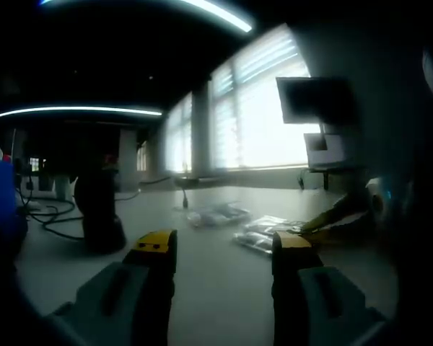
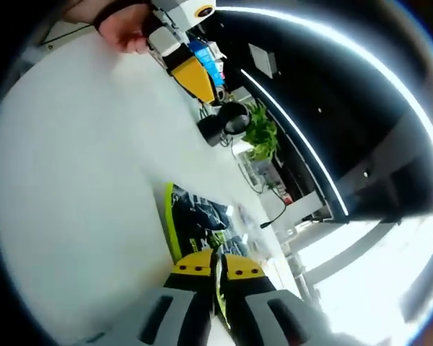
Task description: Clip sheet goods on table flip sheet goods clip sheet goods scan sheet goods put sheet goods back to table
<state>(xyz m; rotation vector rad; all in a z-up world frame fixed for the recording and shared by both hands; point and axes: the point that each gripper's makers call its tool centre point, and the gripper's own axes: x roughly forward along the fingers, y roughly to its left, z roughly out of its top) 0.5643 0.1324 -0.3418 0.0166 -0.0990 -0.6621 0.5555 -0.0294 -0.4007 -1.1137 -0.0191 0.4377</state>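
Yellow-edged sheet goods (image 2: 195, 216) lie flat on the counter (image 2: 79, 180) with their near end pinched between the closed jaws of the right gripper (image 2: 217, 268), long axis running ahead, while the left gripper (image 1: 224, 249) hangs open and empty farther off.

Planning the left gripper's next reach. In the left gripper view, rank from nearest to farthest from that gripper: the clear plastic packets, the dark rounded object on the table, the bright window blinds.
1. Clear plastic packets: just ahead, right of centre.
2. Dark rounded object: on the table, left; roughly as close, hard to call.
3. Bright window blinds: far wall, clearly farthest.
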